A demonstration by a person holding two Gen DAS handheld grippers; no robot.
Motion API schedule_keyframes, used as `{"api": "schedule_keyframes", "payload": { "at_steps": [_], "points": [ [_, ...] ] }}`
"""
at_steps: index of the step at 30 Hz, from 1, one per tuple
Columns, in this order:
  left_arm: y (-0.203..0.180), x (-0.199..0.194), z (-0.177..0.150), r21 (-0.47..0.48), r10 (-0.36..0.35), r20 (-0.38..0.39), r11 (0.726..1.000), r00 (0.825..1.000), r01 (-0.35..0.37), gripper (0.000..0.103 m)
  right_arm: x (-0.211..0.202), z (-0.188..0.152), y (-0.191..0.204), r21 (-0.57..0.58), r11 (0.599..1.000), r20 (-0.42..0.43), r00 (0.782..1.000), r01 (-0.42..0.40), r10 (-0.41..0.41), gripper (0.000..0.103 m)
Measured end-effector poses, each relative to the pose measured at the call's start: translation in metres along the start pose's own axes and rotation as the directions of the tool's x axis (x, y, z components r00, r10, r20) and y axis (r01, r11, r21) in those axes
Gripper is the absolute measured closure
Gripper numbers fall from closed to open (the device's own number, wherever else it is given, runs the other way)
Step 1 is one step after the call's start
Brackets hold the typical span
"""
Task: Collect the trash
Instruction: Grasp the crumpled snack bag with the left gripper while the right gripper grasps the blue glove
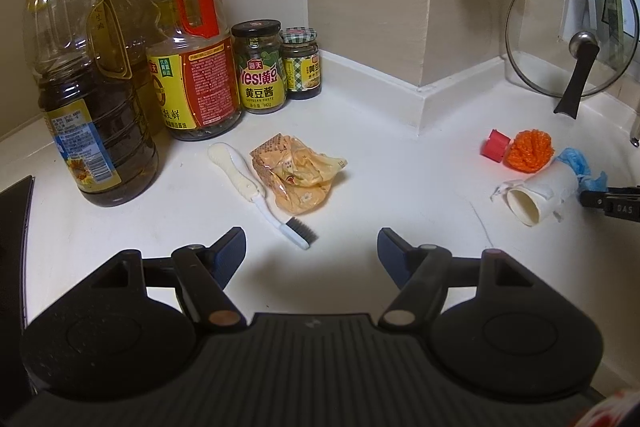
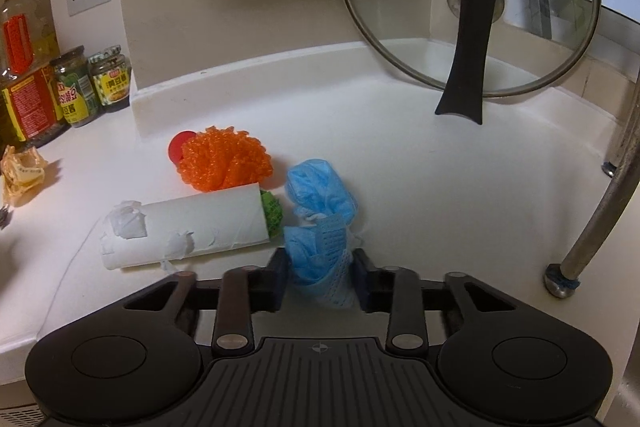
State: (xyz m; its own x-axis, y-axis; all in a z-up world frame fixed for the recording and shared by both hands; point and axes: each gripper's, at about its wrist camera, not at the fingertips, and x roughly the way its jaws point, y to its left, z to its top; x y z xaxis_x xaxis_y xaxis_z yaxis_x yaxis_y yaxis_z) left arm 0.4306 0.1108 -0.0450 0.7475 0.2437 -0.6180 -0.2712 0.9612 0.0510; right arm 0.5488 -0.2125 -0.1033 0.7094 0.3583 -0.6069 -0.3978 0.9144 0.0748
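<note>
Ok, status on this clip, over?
Left hand-held gripper open, empty, facing crumpled wrapper. Right hand-held gripper closing around blue mask; grip unconfirmed. Paper roll lies beside it, left.

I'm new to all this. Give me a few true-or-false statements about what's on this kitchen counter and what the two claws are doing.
1. The right claw has closed on the blue face mask. True.
2. The left claw holds the yellow wrapper. False: it is open and empty, with the wrapper ahead of it.
3. The glass lid lies flat. False: it leans against the wall.
4. The white brush lies beside the wrapper. True.
</note>
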Motion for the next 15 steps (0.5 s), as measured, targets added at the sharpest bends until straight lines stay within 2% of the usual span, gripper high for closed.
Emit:
{"api": "schedule_keyframes", "payload": {
  "at_steps": [1, 4, 15],
  "points": [
    [0.001, 0.002, 0.001, 0.002, 0.0, 0.001, 1.0, 1.0, 0.0, 0.033, 0.0, 0.0, 0.0, 0.001, 1.0, 0.0, 1.0, 0.004, -0.004, 0.079],
    [0.002, 0.007, 0.003, 0.007, -0.001, 0.006, 1.0, 1.0, 0.001, 0.033, -0.003, 0.002, -0.005, 0.023, 1.0, 0.008, 1.0, 0.013, -0.013, 0.083],
    [0.007, 0.038, 0.021, 0.044, -0.006, 0.045, 0.999, 0.999, 0.004, 0.033, -0.035, 0.015, -0.018, 0.082, 0.996, 0.08, 0.996, 0.023, -0.03, 0.084]
  ]
}}
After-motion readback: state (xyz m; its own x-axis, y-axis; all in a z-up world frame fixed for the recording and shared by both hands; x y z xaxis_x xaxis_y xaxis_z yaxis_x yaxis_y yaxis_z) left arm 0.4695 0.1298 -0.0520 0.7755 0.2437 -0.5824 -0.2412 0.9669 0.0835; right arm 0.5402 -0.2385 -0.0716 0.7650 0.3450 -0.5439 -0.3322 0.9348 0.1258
